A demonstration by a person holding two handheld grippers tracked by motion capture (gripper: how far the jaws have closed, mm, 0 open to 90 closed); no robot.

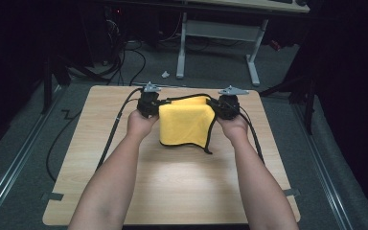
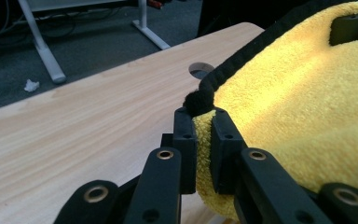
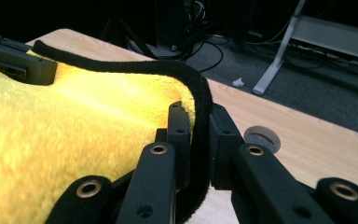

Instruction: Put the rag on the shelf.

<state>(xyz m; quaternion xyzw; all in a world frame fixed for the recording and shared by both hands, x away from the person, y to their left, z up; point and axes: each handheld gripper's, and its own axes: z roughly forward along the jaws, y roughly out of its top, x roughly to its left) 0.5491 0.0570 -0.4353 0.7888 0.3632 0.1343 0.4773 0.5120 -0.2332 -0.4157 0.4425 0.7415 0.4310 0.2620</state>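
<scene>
A yellow cloth with a black hem hangs between the two grippers above the wooden table, its lower part draping down toward the person. My left gripper is shut on the cloth's left top corner; in the left gripper view its jaws pinch the yellow cloth just under the black hem. My right gripper is shut on the right top corner, and in the right gripper view the black hem runs between its jaws. The other gripper shows at the cloth's far corner.
A round cable hole sits in the table near its far edge. Cables trail from both grippers across the table. Beyond the table, white desk legs and a scrap of paper stand on the grey floor.
</scene>
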